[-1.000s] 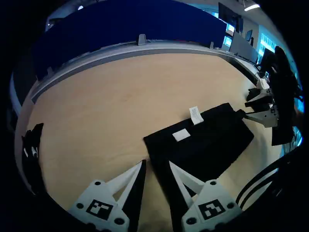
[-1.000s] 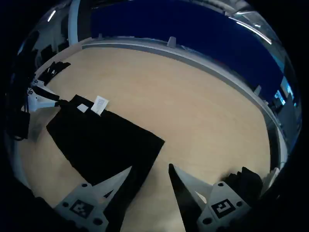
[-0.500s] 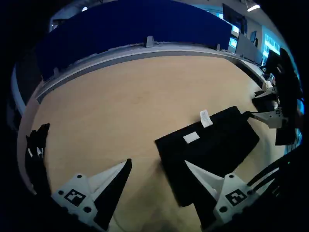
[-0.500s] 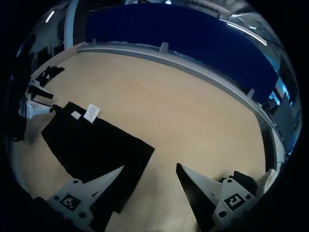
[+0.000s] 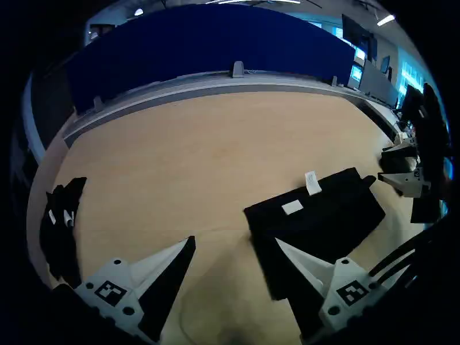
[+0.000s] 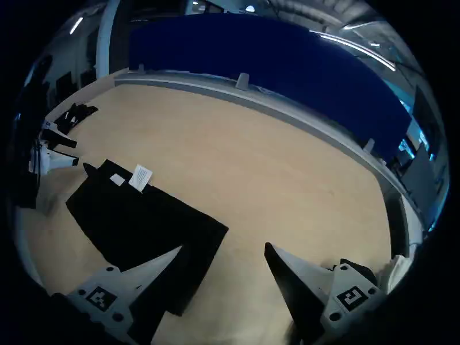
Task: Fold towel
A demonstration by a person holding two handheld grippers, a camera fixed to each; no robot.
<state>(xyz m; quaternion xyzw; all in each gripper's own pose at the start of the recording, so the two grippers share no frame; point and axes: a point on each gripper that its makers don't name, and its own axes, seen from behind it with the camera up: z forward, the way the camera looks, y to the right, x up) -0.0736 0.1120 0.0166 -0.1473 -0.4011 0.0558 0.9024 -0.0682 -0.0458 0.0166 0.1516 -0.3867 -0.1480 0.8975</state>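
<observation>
A black towel (image 5: 322, 221) lies flat on the light wooden table (image 5: 190, 149), folded into a rectangle, with a white label (image 5: 312, 182) standing up at its far edge. My left gripper (image 5: 234, 241) is open just off the towel's near corner, nothing between its fingers. In the right gripper view the same towel (image 6: 135, 221) spreads to the left, its label (image 6: 140, 177) showing. My right gripper (image 6: 223, 247) is open beside the towel's near corner and holds nothing. Each gripper appears in the other's view: the right gripper (image 5: 402, 179), the left gripper (image 6: 54, 160).
A blue partition (image 5: 201, 46) with a grey rail runs along the table's far edge. A small black object (image 5: 60, 230) lies at the left of the table, also visible as the black object (image 6: 75, 112). Another dark item (image 6: 359, 270) sits behind my right finger.
Both grippers have opened wide, let go of the towel's edge and drawn back a little. The towel now rests flat on the table.
</observation>
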